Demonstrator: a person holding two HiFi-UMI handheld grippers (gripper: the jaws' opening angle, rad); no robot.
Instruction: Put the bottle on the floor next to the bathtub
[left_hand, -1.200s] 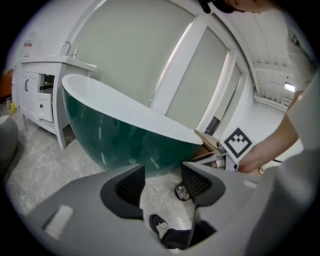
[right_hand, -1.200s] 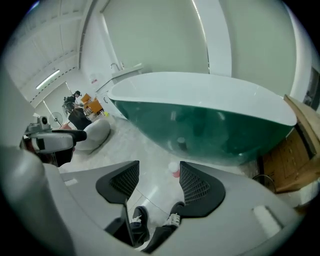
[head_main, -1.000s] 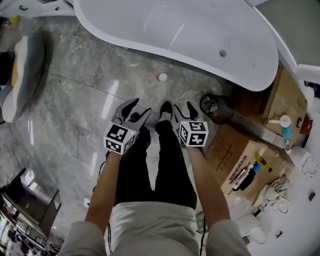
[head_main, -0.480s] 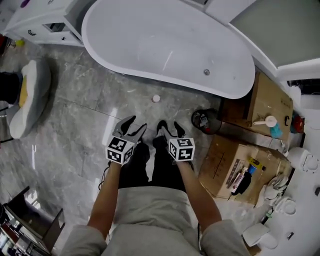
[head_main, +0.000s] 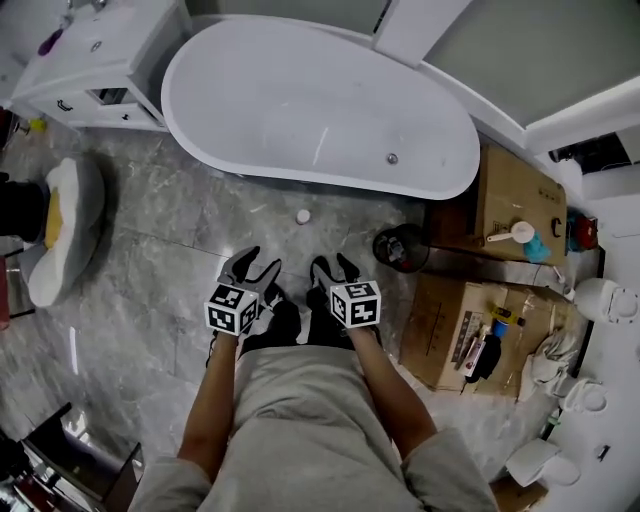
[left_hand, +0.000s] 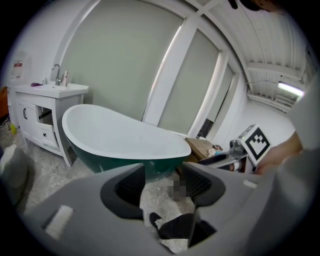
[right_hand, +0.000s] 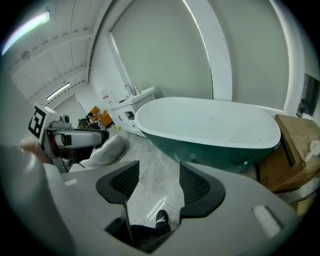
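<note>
A small white round bottle (head_main: 303, 216) stands on the grey marble floor, just in front of the white bathtub (head_main: 320, 110) and apart from both grippers. In the head view my left gripper (head_main: 255, 265) and right gripper (head_main: 333, 268) are held side by side over the person's shoes, short of the bottle. Both stand open with nothing between the jaws. The left gripper view looks past its open jaws (left_hand: 162, 182) at the tub's dark green outer wall (left_hand: 115, 155). Through the right gripper's own open jaws (right_hand: 159, 182) I see the tub (right_hand: 210, 125) and bare floor.
A white vanity cabinet (head_main: 100, 60) stands left of the tub. A black bin (head_main: 400, 248) and cardboard boxes (head_main: 515, 195) with a teal pump bottle (head_main: 535, 245) sit at the right. A grey and white cushion (head_main: 60, 230) lies at the far left. White fixtures (head_main: 605, 300) line the right edge.
The head view has risen and pulled back, so the tub, bottle and bin now look smaller and lower in the picture. Both grippers stay open and empty, drawn closer to the body.
</note>
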